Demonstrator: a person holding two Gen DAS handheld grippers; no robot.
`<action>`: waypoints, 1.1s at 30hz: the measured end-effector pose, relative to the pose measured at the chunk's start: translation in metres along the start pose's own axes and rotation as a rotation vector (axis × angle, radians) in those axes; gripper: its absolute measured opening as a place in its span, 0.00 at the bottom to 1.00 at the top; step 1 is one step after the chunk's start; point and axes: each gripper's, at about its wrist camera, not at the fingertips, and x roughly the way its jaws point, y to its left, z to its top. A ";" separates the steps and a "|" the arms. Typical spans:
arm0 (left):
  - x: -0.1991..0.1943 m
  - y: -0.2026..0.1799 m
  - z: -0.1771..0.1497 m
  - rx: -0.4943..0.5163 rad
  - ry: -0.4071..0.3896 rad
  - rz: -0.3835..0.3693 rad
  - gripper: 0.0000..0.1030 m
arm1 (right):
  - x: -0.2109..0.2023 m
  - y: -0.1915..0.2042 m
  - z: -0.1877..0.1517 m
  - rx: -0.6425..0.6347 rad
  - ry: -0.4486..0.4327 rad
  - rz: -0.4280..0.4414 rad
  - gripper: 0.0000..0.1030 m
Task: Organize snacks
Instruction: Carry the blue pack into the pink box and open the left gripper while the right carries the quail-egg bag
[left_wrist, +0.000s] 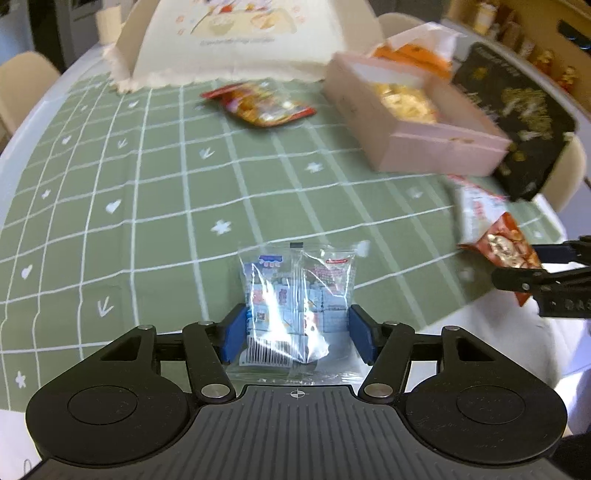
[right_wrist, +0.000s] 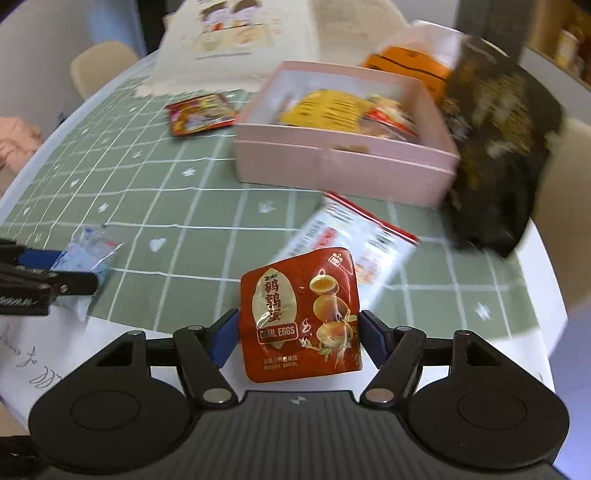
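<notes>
My left gripper (left_wrist: 295, 334) is shut on a clear snack packet (left_wrist: 297, 295) with blue and white print, held above the green checked tablecloth (left_wrist: 147, 184). My right gripper (right_wrist: 298, 338) is shut on a red quail egg packet (right_wrist: 299, 314); this packet also shows at the right of the left wrist view (left_wrist: 506, 247). The pink open box (right_wrist: 343, 158) with several snacks inside stands at the back right, and it also shows in the left wrist view (left_wrist: 436, 140). The left gripper with its clear packet (right_wrist: 86, 254) appears at the left of the right wrist view.
A red-orange snack bag (left_wrist: 258, 105) lies at the back middle of the cloth. A white and red packet (right_wrist: 354, 236) lies in front of the box. A black patterned bag (right_wrist: 495, 155) and an orange bag (right_wrist: 406, 64) sit beside the box. A cream food cover (left_wrist: 236, 40) stands behind.
</notes>
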 end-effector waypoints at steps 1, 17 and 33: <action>-0.006 -0.004 0.002 0.010 -0.016 -0.016 0.62 | -0.004 -0.005 -0.002 0.018 -0.004 -0.003 0.67; -0.007 -0.074 0.228 -0.030 -0.274 -0.351 0.63 | -0.057 -0.031 0.024 0.105 -0.223 -0.036 0.68; 0.051 -0.055 0.171 -0.215 -0.197 -0.339 0.60 | -0.044 -0.056 0.002 0.160 -0.154 -0.125 0.68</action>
